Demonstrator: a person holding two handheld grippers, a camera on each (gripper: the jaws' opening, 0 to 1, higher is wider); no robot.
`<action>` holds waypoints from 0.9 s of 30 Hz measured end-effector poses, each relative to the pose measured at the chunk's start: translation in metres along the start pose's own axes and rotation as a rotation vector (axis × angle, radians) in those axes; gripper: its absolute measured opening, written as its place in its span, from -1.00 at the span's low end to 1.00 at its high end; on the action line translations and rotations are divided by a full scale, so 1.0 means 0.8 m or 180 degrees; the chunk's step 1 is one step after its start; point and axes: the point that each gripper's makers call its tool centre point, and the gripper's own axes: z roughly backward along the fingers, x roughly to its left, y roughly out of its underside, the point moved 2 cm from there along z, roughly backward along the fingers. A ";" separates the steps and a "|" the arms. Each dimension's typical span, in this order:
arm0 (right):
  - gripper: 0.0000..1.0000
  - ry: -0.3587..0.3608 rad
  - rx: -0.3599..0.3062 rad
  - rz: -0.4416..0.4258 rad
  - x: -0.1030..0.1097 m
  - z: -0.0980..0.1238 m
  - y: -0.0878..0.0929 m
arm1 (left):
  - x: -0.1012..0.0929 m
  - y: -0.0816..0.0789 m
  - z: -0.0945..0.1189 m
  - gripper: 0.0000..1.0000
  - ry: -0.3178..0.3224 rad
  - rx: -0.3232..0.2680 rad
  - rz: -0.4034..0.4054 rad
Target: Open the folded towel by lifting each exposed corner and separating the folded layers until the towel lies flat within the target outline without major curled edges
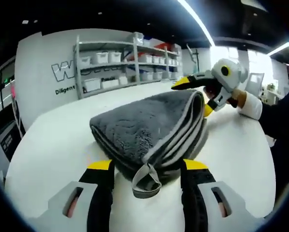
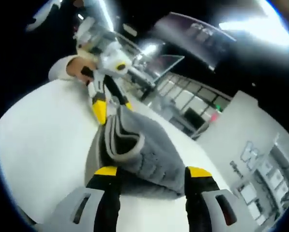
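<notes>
Right now my left claw [image 1: 147, 166] stands apart straddling the towel [image 1: 144, 123] near corner; right claw [image 2: 153, 170] likewise apart at the far end, probably not gripping.

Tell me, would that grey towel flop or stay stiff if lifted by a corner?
Probably floppy: the grey towel sags in soft folded layers on the white table. Its plush pile suggests little slipping. Its hanging loop droops limply, so it likely drapes.

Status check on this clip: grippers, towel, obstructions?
Left gripper open at towel's loop end. Right gripper open at opposite end. Towel still folded on white table. No obstructions.
</notes>
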 end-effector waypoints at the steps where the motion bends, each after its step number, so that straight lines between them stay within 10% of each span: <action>1: -0.03 -0.0028 -0.0077 -0.0034 0.002 -0.001 -0.005 | 0.000 0.000 0.000 0.06 0.0005 -0.0006 -0.0004; 7: -0.30 -0.0108 -0.0063 0.0155 0.000 -0.011 -0.001 | 0.001 -0.002 0.000 0.05 0.0017 -0.0021 -0.0002; 27: -0.82 -0.0071 -0.0690 -0.0890 -0.057 -0.003 -0.045 | 0.018 -0.045 0.008 0.09 -0.0033 -0.0470 -0.0027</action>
